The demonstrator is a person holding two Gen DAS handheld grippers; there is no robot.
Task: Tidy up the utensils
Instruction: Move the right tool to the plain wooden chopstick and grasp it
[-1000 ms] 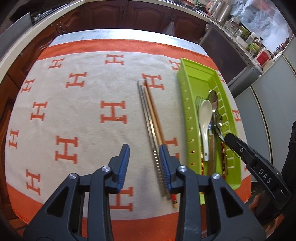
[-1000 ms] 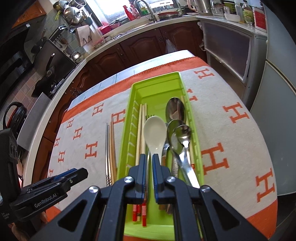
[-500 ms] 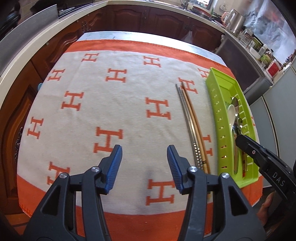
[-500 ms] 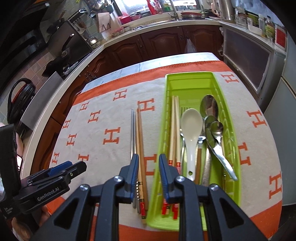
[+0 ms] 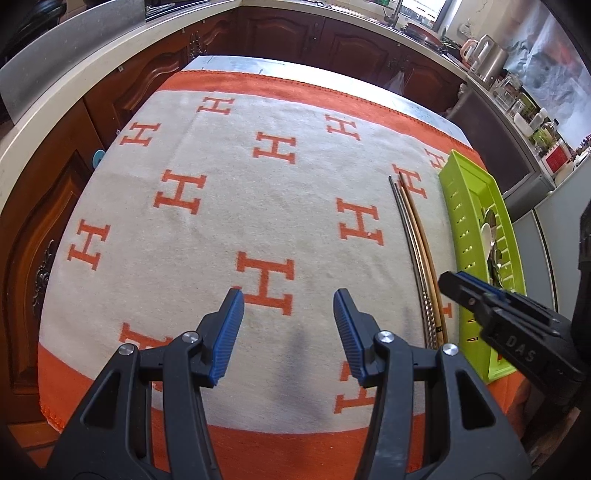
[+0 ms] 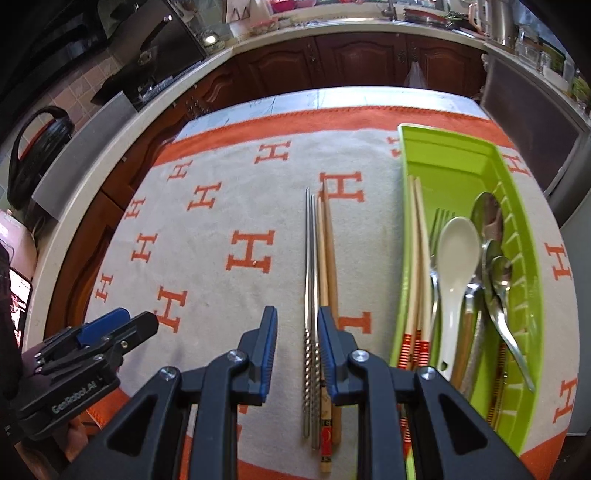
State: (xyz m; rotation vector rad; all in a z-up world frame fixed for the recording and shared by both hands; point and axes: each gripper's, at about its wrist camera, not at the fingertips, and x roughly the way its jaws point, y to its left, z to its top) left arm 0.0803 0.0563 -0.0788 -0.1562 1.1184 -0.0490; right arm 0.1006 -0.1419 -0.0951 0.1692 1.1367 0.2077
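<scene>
Over the chopsticks point(image 6: 319, 280), right gripper point(image 6: 297, 350) jaws part-open, empty.

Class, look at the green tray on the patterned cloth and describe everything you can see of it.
The green tray is a long, narrow, lime-coloured bin that looks like plastic, with raised walls, slots along its left side and ribs inside its right wall. It lies flat on the orange-and-cream cloth, right of the loose chopsticks. Its far end is bare; nearer lie wooden chopsticks, a fork, a white spoon and metal spoons. No claw touches it.

A home kitchen: wooden cabinets point(image 6: 362, 59), countertop point(image 5: 92, 70), kettle point(image 5: 491, 59), sink tap point(image 5: 393, 13).
</scene>
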